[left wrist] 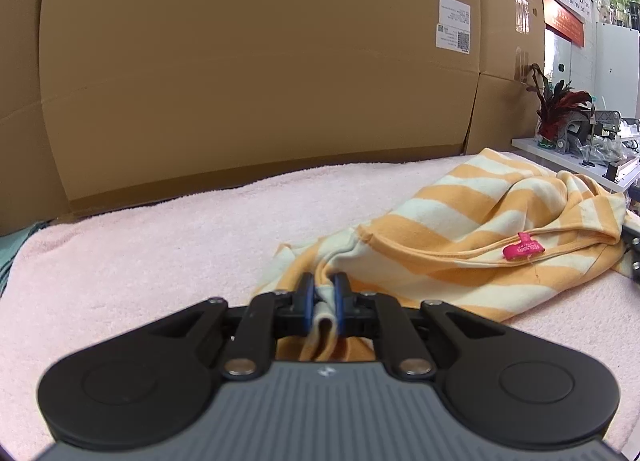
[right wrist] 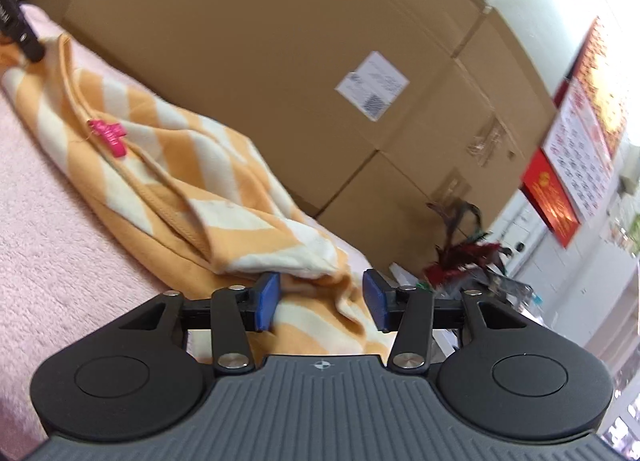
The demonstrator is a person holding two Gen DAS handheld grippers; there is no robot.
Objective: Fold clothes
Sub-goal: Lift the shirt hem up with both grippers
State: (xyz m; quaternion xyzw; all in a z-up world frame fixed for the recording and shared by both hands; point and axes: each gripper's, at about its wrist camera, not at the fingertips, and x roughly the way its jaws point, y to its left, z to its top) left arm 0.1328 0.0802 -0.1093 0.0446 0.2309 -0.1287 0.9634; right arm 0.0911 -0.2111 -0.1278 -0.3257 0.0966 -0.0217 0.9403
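An orange and cream striped shirt [left wrist: 472, 221] lies rumpled on a pink towel [left wrist: 140, 253], with a pink neck label [left wrist: 522, 250] showing. My left gripper [left wrist: 323, 293] is shut on a bunched edge of the shirt at its left end. In the right wrist view the same shirt [right wrist: 192, 197] lies ahead, label [right wrist: 110, 137] up. My right gripper [right wrist: 322, 295] is open, its blue pads on either side of a fold of the shirt's right end, with cloth between them. The left gripper's black finger [right wrist: 20, 29] shows at the shirt's far corner.
A tall cardboard box wall [left wrist: 260, 61] stands right behind the towel. To the right, a white shelf [left wrist: 576, 161] holds a red-leaved plant [left wrist: 560, 109] and clutter. A calendar [right wrist: 580, 133] hangs on the wall. The towel [right wrist: 48, 245] covers the work surface.
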